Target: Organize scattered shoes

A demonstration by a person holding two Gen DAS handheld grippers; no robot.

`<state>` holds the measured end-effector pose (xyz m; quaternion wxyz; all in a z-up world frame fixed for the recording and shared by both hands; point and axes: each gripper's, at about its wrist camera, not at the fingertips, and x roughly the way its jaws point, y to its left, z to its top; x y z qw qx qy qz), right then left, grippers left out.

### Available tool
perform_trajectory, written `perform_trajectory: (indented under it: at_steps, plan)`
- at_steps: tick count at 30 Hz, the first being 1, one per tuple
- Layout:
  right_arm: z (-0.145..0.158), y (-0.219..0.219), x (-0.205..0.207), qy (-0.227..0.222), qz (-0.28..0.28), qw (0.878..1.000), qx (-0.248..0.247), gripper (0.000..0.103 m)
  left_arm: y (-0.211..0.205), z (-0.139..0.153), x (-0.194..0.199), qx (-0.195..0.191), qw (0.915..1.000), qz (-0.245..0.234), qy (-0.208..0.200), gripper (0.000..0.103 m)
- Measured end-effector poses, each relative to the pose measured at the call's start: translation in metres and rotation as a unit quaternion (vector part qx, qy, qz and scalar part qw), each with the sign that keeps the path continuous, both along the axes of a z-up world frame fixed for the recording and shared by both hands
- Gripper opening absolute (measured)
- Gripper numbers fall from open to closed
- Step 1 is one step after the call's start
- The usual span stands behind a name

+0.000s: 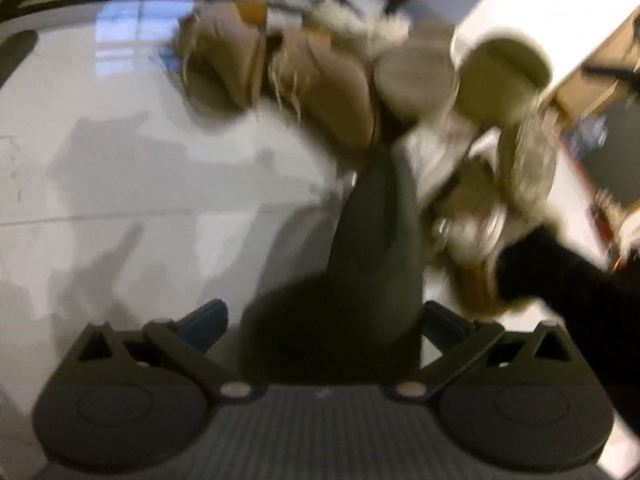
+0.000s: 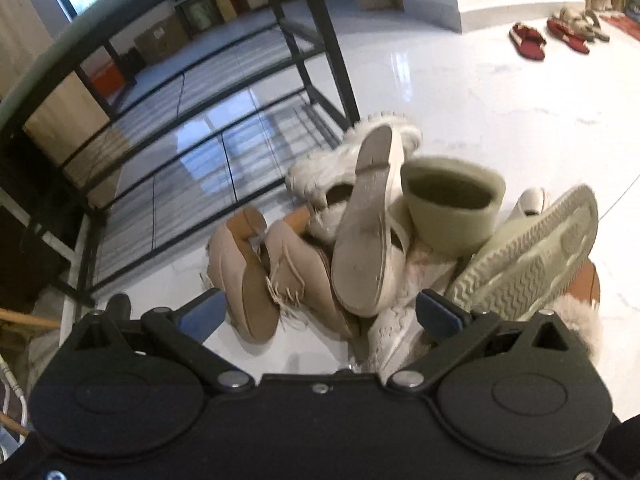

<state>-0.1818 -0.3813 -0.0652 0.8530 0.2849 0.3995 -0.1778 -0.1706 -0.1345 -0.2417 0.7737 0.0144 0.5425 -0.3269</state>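
Between the left gripper's (image 1: 324,320) spread fingers sits a dark grey shoe (image 1: 372,240), its long axis running straight ahead, away from the camera, toe or heel toward the pile; the view is blurred, so I cannot tell whether the pads actually touch it, and the jaws look wide apart. A black fuzzy shape (image 1: 560,272) lies just to the right of it.

Over on the other side, the right gripper (image 2: 320,312) hangs open and empty above the floor (image 2: 480,92), with the heap of shoes directly ahead and slightly right. Nearest its fingers are two tan fringed shoes (image 2: 280,276) lying on their sides, long axes roughly fore-and-aft. Beside them a white shoe (image 2: 372,220) stands sole-up, leaning on an olive boot (image 2: 452,204) whose open shaft faces the camera. A pale green sole (image 2: 528,252) tilts up at right.

Beyond the heap, to the left, stands the black metal shoe rack (image 2: 224,128); its visible wire shelves hold no shoes. Judging by that, sorting has barely started, and the right hand seems nearer the tan pair. Red slippers (image 2: 528,40) lie well apart, far across the floor.
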Motion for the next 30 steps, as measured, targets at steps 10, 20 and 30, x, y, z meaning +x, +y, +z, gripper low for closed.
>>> perform_trajectory:
  at_steps: [10,20,30]
  plan:
    - [0.013,0.011,0.01,-0.028,0.03,0.999,-0.003,0.103,0.02,0.008,0.01,0.012,0.9969,0.072,-0.03,0.07]
    - [0.009,0.03,0.022,-0.011,0.042,0.999,-0.009,0.103,0.068,0.04,0.036,0.09,0.9657,0.212,-0.12,0.07]
    - [0.009,0.059,0.031,-0.003,0.081,0.996,-0.042,0.103,0.102,0.007,0.09,0.222,0.9041,0.292,-0.219,0.087]
